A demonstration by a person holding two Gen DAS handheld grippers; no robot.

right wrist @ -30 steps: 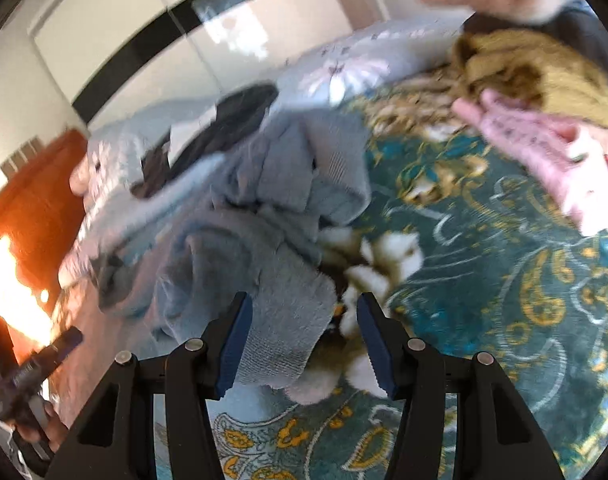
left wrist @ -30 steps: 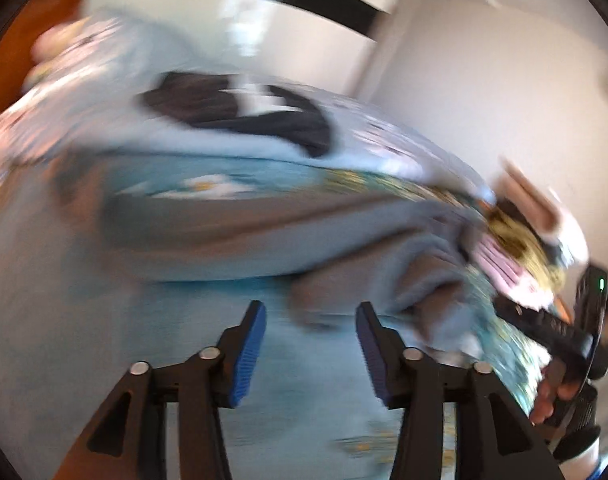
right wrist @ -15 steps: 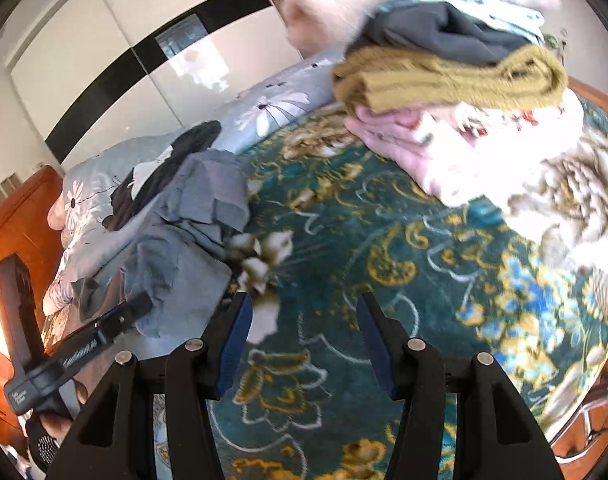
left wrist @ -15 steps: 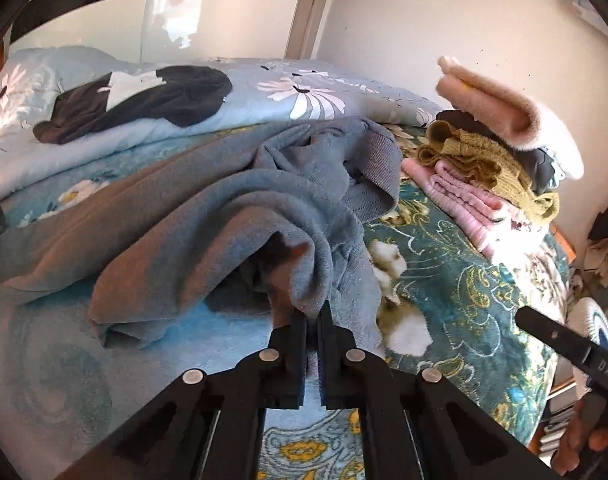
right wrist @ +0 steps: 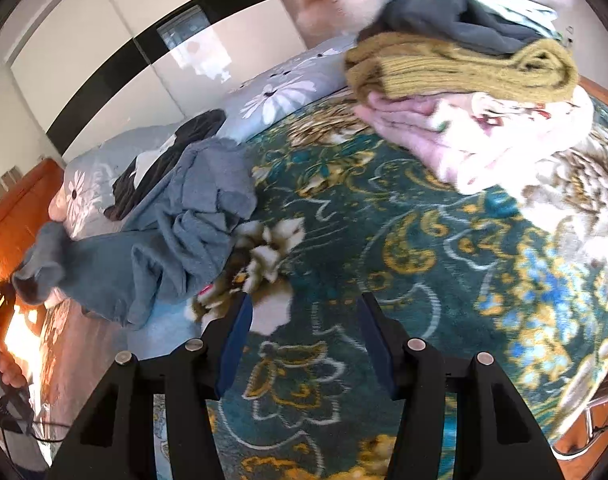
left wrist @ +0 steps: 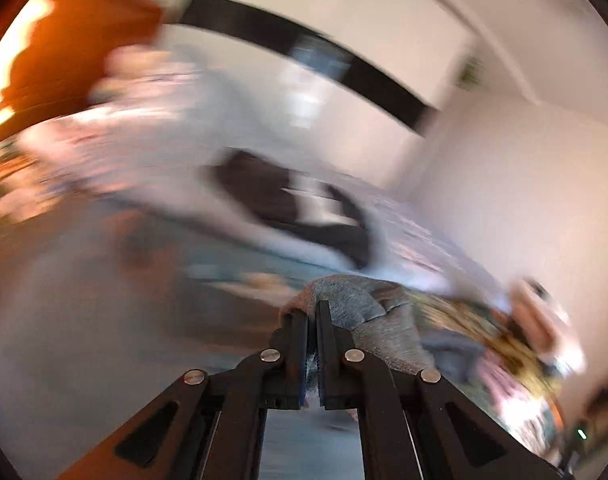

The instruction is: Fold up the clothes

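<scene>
A grey-blue sweatshirt [right wrist: 183, 232] lies crumpled on the teal patterned bedspread [right wrist: 384, 248], one end pulled out to the left. My left gripper [left wrist: 312, 312] is shut on a fold of this sweatshirt [left wrist: 360, 312]; that view is badly motion-blurred. My right gripper [right wrist: 304, 320] is open and empty, held over the bedspread to the right of the sweatshirt.
A stack of folded clothes [right wrist: 464, 76], mustard, pink, dark grey and white, sits at the upper right of the bed. A black and white garment [right wrist: 163, 160] lies on the pale floral duvet [right wrist: 279, 88] behind. A wooden headboard [left wrist: 83, 60] is at the left.
My left gripper, shut on the sweatshirt, has swung fast to the left and stretched the garment out. My right gripper has stayed open and moved little.
</scene>
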